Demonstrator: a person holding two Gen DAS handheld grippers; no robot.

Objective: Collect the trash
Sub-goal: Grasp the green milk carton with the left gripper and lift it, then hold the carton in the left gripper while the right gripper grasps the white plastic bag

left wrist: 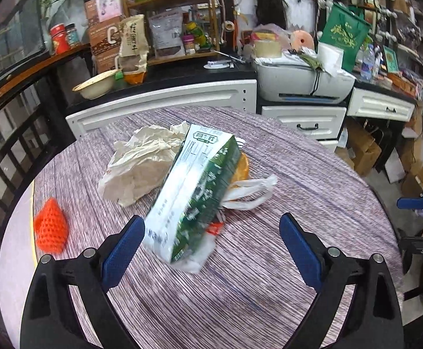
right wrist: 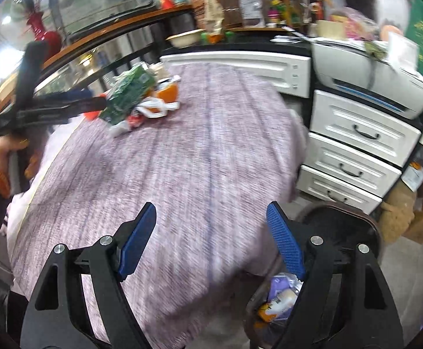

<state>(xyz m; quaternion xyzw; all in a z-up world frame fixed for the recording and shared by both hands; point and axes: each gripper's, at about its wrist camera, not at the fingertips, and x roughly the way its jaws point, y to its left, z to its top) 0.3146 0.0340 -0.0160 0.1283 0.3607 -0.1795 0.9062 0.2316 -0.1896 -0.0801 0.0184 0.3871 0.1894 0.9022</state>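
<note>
Green-white carton [left wrist: 194,192] between spread left gripper [left wrist: 211,229]

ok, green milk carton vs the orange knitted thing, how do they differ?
The green milk carton is a long printed box; the orange knitted piece is small, soft and cone-like. The carton leans tilted on white plastic bags; the knitted piece sits alone near the table edge. Both lie on the striped tablecloth.

Each gripper was built of matte black plastic arms with triangular cut-outs and round silver screw heads at the pivots. The left gripper [left wrist: 211,232] and the right gripper [right wrist: 211,221] both carried blue, finely ribbed pads [right wrist: 284,244] on their fingers. The person's left hand [right wrist: 5,163] wore an orange knitted cuff.
</note>
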